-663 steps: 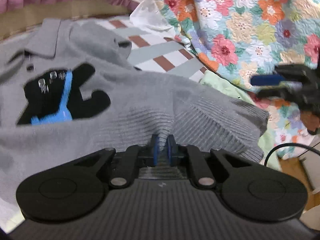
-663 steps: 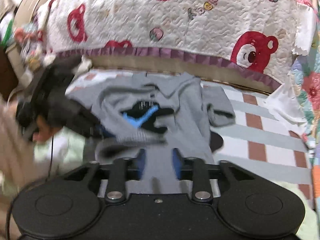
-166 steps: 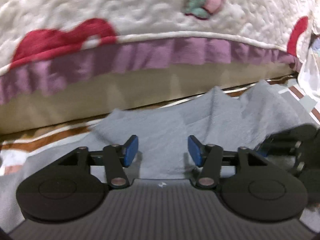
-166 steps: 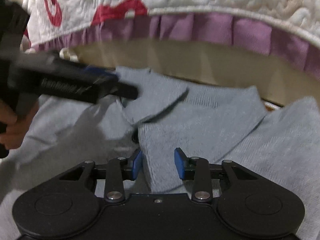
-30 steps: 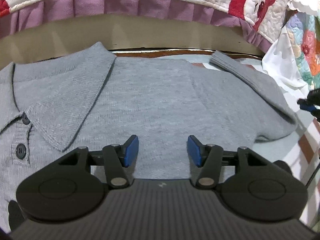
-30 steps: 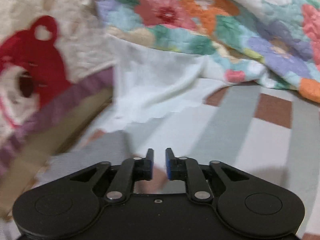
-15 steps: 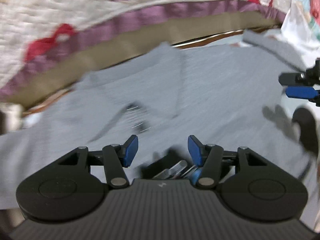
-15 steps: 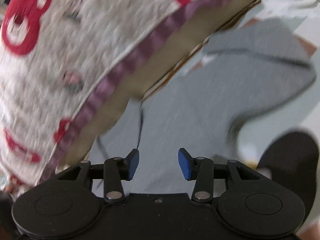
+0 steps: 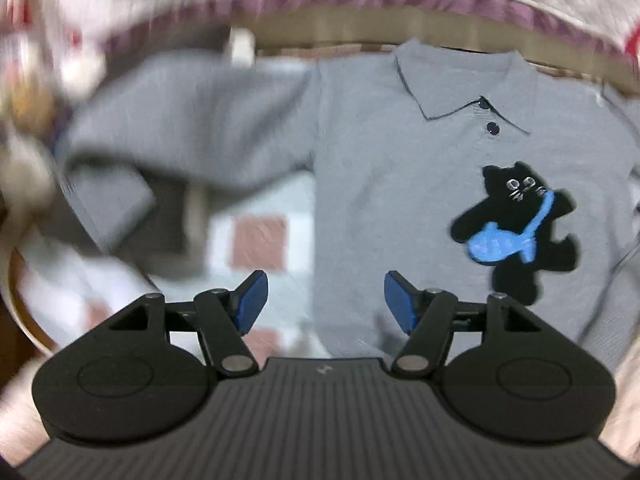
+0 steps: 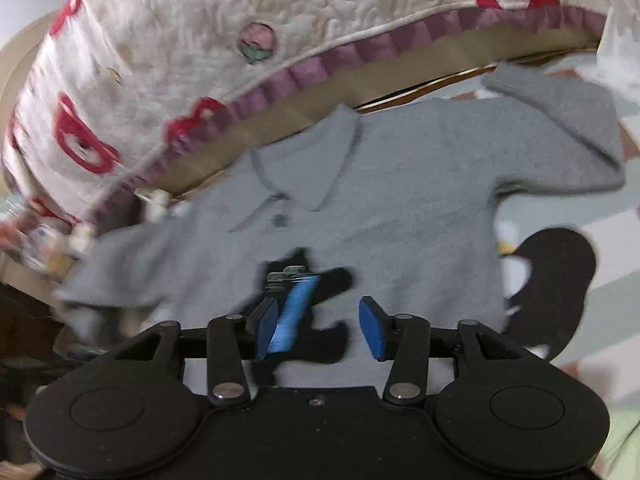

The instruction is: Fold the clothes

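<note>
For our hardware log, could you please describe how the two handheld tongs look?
Both the left tongs and right tongs look alike: matte black bodies with two round discs, angled black linkage arms with silver pivot pins, and blue pads on the fingertips. The left body is ribbed; no cables or sleeves are visible.

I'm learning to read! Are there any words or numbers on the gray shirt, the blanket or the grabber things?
No words or numbers can be read here.
Gray shirt: only a black cat picture holding a blue fish, no letters.
Bear quilt: red shapes and a small strawberry, no readable text.
Left gripper: a tiny mark on its body, too small to read.
Right gripper: no label seen.
</note>
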Motion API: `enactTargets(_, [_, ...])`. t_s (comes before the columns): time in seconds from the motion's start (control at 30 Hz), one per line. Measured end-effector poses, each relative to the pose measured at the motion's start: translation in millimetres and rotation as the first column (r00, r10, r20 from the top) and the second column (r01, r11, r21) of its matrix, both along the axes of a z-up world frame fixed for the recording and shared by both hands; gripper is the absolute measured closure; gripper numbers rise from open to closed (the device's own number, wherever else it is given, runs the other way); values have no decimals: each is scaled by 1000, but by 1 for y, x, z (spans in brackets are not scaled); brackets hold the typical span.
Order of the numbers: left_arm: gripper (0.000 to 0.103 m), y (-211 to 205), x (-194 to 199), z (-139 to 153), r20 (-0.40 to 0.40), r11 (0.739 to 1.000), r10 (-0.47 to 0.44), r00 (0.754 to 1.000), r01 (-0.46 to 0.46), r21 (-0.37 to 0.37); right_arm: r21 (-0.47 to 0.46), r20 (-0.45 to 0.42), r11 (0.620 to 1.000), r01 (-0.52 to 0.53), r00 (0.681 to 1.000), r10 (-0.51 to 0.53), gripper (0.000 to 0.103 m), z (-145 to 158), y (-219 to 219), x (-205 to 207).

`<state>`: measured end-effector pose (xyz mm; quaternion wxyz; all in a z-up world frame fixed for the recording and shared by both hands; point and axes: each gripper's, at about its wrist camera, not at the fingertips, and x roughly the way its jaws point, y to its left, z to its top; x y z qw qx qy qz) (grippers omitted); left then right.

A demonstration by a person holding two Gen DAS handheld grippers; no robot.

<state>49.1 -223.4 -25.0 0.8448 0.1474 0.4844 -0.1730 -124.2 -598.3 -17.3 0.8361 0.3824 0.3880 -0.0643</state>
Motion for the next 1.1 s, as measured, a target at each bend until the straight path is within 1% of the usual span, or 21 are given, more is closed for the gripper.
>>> enactTargets(0.07, [39,0,-3,6,3,999,2,1000,-2,-42,159,75,987,-30,997,19,51,23,3,2])
enactTargets(0.2, [39,0,-8,17,8,992,8,1000,-7,-125,216,125,968,-126,987,101,47,77,22,35])
enactTargets(0.23, [39,0,-9,20,10,989,9,1000,-8,-146,244,114,959,-141,987,116,47,84,22,49])
enactTargets(0.3, [39,0,-12,26,12,982,12,1000,-9,-188,329,70,941,-85,995,65,47,90,12,74])
enactTargets(0.33, [39,0,-13,28,14,978,13,1000,-10,-208,404,24,914,-29,999,21,47,88,5,87])
enactTargets(0.4, [39,-1,-17,33,81,981,-14,997,30,-192,547,-62,830,110,994,-91,47,82,-1,97])
enactTargets(0.43, [39,-2,-19,35,120,983,-31,992,52,-178,546,-87,823,160,987,-134,47,86,3,99])
enactTargets(0.47, [39,-2,-22,37,159,984,-49,986,75,-162,499,-93,848,179,984,-153,46,95,11,104])
enactTargets(0.5, [39,-3,-24,39,197,985,-67,978,97,-146,432,-84,886,165,986,-143,44,106,23,113])
enactTargets(0.53, [39,1,-25,39,210,982,-75,975,109,-152,389,-68,913,126,992,-109,43,113,33,121])
enactTargets(0.6, [39,11,-25,33,198,974,-81,977,120,-194,344,-50,939,8,999,10,41,115,54,135])
enactTargets(0.7, [39,24,-23,11,142,955,-109,984,143,-259,237,-91,971,-39,994,62,41,93,72,143])
enactTargets(0.8, [39,37,-28,-12,136,958,-139,981,168,-230,120,-119,987,-111,985,125,42,60,98,147])
enactTargets(0.83, [39,42,-30,-20,132,961,-146,980,172,-216,96,-115,986,-136,982,147,45,49,107,146])
enactTargets(0.87, [40,48,-32,-29,129,964,-152,980,176,-201,73,-111,984,-161,979,168,56,39,117,145])
enactTargets(0.9, [41,53,-33,-37,117,963,-166,979,186,-196,49,-107,982,-185,976,189,73,28,126,145])
enactTargets(0.97, [42,61,-35,-51,87,958,-196,977,210,-197,-39,-57,974,-222,974,220,87,14,145,142])
enactTargets(1.0, [44,65,-37,-58,74,955,-208,975,219,-199,-82,-38,971,-225,974,222,92,12,151,139])
enactTargets(1.03, [45,68,-38,-65,60,953,-220,974,228,-201,-123,-19,966,-227,974,226,92,11,157,136])
enactTargets(1.07, [46,71,-39,-70,42,953,-225,973,229,-199,-136,-10,960,-245,969,246,93,12,163,135])
enactTargets(1.1, [46,73,-38,-71,32,955,-216,976,218,-199,-119,2,956,-270,962,272,93,16,169,137])
